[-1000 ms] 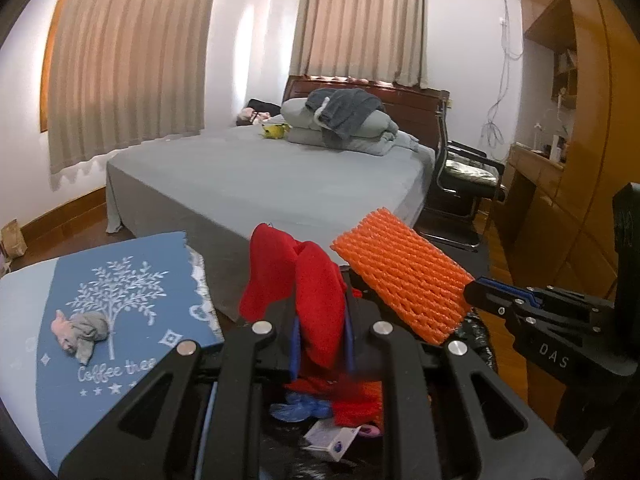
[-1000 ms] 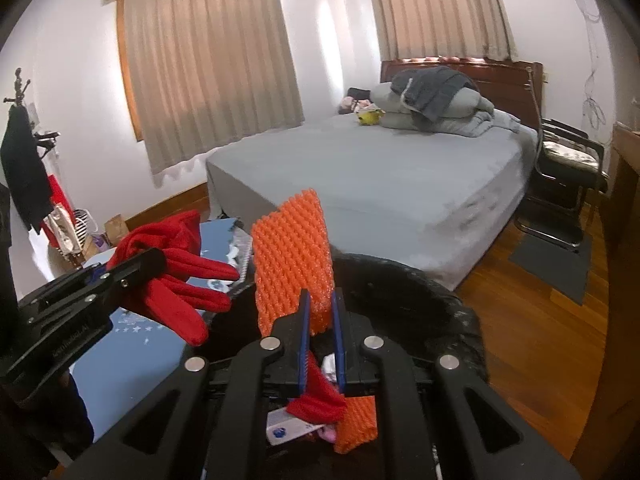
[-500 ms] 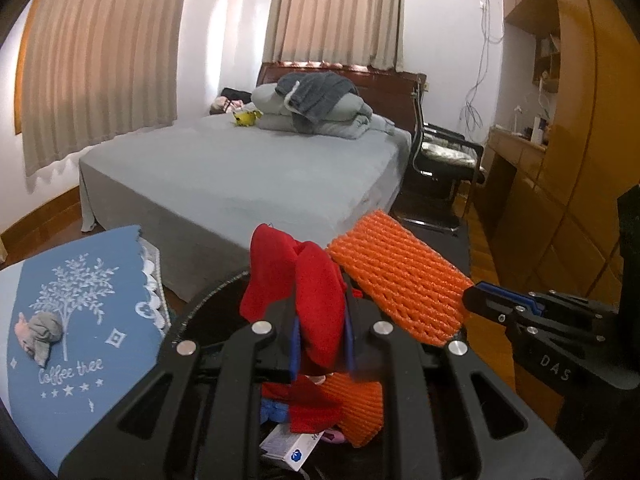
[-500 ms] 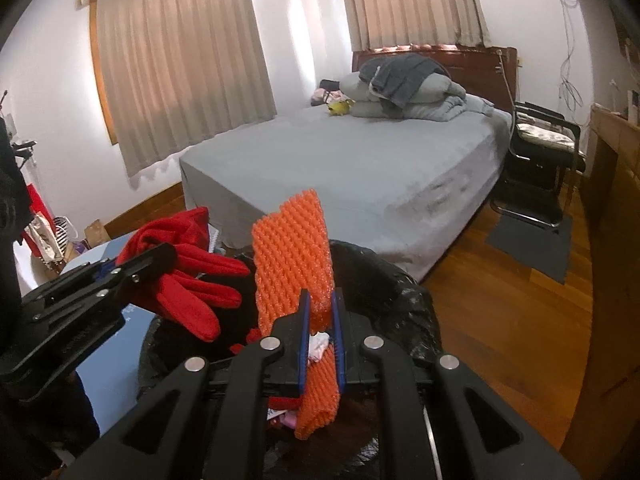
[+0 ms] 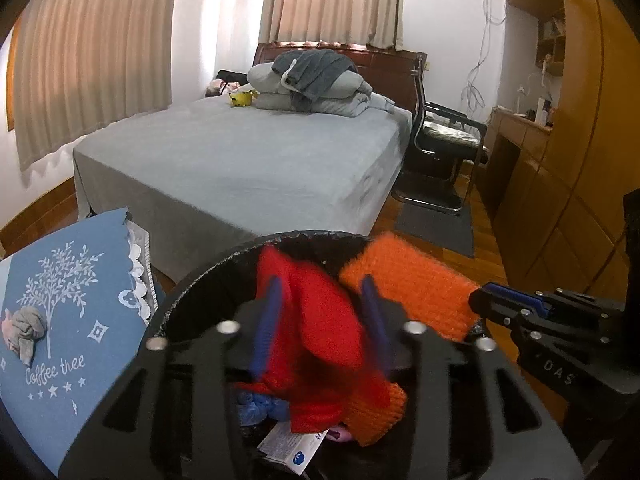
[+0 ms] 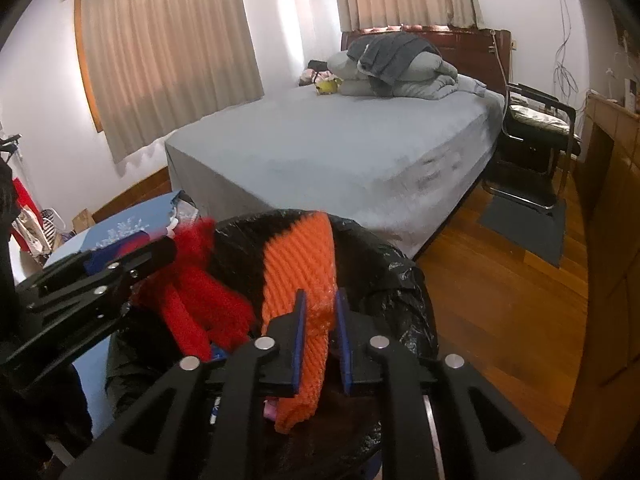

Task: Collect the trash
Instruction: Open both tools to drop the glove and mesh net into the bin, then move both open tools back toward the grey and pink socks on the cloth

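Note:
A bin lined with a black bag (image 5: pixel 296 238) (image 6: pixel 396 276) stands below both grippers. My left gripper (image 5: pixel 322 320) is open, its jaws spread wide; the red glove (image 5: pixel 316 328) is slipping down between them into the bin. It also shows in the right wrist view (image 6: pixel 192 300). My right gripper (image 6: pixel 320 336) has its jaws parted around the orange foam net (image 6: pixel 300 276), which sinks into the bin; it also shows in the left wrist view (image 5: pixel 408 284). Paper and other trash (image 5: pixel 296 444) lie inside the bin.
A table with a blue cloth (image 5: pixel 64 320) is to the left, with a small grey crumpled thing (image 5: pixel 26 328) on it. A grey bed (image 5: pixel 248 160) lies ahead. A black chair (image 5: pixel 444 152) and wooden cabinets (image 5: pixel 568 184) are to the right.
Both grippers moved over the bin and lowered. The jaws of both opened. The red glove and the orange foam net are dropping into the bin.

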A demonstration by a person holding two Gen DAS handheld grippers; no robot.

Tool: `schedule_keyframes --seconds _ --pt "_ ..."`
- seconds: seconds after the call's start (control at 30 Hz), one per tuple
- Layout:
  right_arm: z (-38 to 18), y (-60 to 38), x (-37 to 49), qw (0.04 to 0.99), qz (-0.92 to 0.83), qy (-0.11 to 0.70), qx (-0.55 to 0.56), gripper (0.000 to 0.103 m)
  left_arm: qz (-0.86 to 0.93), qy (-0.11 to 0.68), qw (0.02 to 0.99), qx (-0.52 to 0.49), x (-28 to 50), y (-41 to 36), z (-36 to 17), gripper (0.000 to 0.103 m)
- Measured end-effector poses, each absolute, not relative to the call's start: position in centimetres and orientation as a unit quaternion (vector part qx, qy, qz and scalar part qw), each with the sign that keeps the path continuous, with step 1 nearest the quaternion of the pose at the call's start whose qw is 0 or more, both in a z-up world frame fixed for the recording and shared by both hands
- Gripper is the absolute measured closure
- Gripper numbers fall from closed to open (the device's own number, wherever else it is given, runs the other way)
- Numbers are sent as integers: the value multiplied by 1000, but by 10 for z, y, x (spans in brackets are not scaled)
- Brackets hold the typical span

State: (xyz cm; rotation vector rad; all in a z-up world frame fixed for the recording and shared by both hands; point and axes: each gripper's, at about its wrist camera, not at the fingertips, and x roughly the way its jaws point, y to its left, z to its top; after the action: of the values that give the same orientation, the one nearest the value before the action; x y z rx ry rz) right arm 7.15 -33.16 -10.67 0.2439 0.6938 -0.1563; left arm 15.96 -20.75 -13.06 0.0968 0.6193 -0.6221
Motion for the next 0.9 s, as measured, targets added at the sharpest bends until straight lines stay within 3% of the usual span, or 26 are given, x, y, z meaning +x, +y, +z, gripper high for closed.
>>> schedule_keyframes --seconds 0.1,0.4,0.53,0.63,0.9 --pt "-109 -332 73 929 -80 341 120 76 -295 299 906 46 162 -203 -131 49" --pt "-103 -327 69 933 -88 330 114 32 -265 284 920 45 160 -177 -120 23" --pt "-95 -319 68 938 -84 317 107 11 -247 280 927 41 157 -160 -113 17" --pt "-87 -310 70 942 -77 309 103 6 -237 278 930 39 155 -148 -108 15" --pt "-73 -290 73 947 -63 300 100 6 -214 264 940 29 145 -116 -93 12"
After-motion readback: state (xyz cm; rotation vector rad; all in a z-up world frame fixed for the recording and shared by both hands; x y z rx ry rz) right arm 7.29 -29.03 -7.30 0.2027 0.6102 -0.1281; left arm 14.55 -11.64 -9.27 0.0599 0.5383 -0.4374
